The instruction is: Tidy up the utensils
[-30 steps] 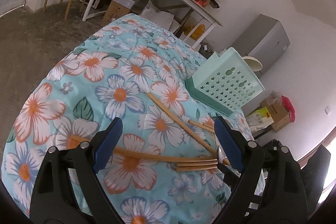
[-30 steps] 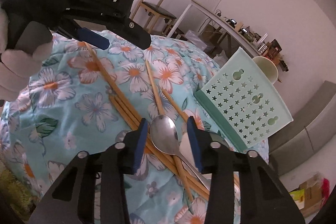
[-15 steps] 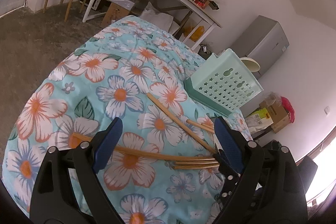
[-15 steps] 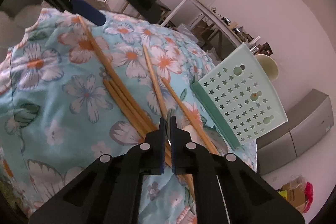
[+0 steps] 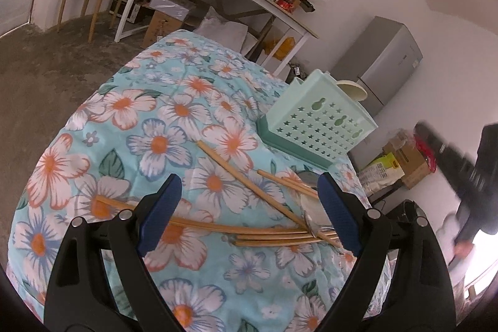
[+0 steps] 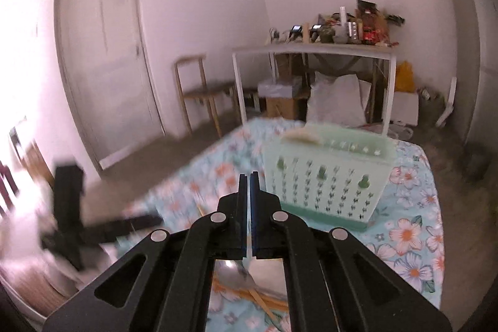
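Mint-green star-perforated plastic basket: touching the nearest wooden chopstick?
Apart. The left wrist view shows a strip of floral cloth between the basket and the nearest chopstick.

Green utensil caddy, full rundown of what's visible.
The caddy is a pale mint-green plastic box on a darker teal base tray. Its facing wall is perforated with rows of small star-shaped holes and three keyhole-shaped slots. It stands upright on the floral cloth, near the cloth's far end. A cream rounded piece shows at its top rim; what it is cannot be told. Its inside is not visible. No gripper touches it, and the chopsticks lie apart from it on the cloth.
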Demonstrator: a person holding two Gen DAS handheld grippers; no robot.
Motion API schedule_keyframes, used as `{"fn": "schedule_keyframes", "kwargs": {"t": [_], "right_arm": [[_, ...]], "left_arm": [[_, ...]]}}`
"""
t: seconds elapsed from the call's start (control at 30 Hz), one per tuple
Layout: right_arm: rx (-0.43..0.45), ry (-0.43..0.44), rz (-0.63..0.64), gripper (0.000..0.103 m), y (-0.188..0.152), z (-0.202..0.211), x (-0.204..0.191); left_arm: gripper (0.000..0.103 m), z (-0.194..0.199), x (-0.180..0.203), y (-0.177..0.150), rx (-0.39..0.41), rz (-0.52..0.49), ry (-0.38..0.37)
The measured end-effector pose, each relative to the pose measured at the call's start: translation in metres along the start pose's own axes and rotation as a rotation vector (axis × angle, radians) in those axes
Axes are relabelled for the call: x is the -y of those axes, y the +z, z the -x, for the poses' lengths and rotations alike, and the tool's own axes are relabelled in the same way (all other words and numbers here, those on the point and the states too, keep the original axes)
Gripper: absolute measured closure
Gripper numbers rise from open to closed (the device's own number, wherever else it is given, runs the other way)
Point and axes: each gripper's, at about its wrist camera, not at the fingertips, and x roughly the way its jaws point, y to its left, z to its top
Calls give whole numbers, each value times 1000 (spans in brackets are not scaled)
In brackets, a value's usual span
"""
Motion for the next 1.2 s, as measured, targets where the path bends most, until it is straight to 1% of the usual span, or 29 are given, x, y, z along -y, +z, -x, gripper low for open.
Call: {"fn": "schedule_keyframes", "kwargs": {"t": [0.07, 0.13, 0.17, 0.2, 0.23, 0.3, 0.33, 0.37, 0.43, 0.5, 0.53, 0.6, 0.67, 0.73, 0.8, 0.83, 0.9, 0.93, 1.0, 1.03, 1.1, 1.2], "right_arm": [[40, -4, -22, 101, 10, 8, 11], [49, 4, -6, 101, 12, 11, 12], [44, 4, 2, 101, 10, 10, 13], [17, 25, 16, 101, 3, 6, 10], [-14, 39, 30, 99, -4, 2, 8], [-81, 23, 69, 87, -25, -12, 0], [-135, 26, 105, 68, -43, -23, -7], [-171, 30, 134, 54, -58, -30, -12], [-234, 22, 205, 52, -83, -44, -26], [-295, 14, 288, 48, -106, -61, -39], [-308, 9, 309, 45, -112, -65, -42], [-338, 21, 320, 45, -120, -78, -41], [-360, 47, 294, 45, -116, -86, -33], [-402, 113, 261, 44, -111, -97, -23], [-470, 181, 248, 42, -109, -111, -14], [-491, 192, 246, 42, -108, -115, -11], [-540, 234, 239, 42, -109, -124, -4], [-567, 256, 236, 42, -110, -129, 0], [-599, 285, 246, 42, -112, -135, 1], [-607, 292, 257, 42, -113, -137, 0], [-617, 298, 276, 46, -114, -140, -1], [-617, 314, 262, 61, -111, -140, 3]], "left_arm": [[18, 0, 4, -1, -3, -9, -2], [18, -1, 7, -1, -7, -18, 1], [18, 0, 8, 0, -7, -21, 2], [18, 0, 8, 0, -5, -22, 4], [18, 1, 9, 0, -1, -23, 7], [18, 2, 8, 1, 1, -19, 13], [18, 1, 6, 0, -2, -12, 17], [18, 0, 5, 0, -7, -7, 21], [18, -3, 2, -1, -21, -6, 31], [18, -6, 0, -3, -38, -10, 38], [18, -7, -1, -4, -45, -15, 41], [18, -10, -1, -6, -58, -32, 51], [18, -12, -1, -9, -67, -53, 63], [18, -13, -2, -12, -79, -70, 66], [18, -15, -2, -15, -97, -90, 68], [18, -17, -1, -16, -105, -102, 71], [18, -18, 2, -18, -115, -144, 83], [18, -18, 7, -20, -116, -187, 95], [18, -18, 13, -23, -113, -248, 115], [18, -18, 18, -25, -110, -295, 129], [18, -19, 26, -30, -107, -371, 161], [18, -23, 32, -35, -109, -435, 184]]}}
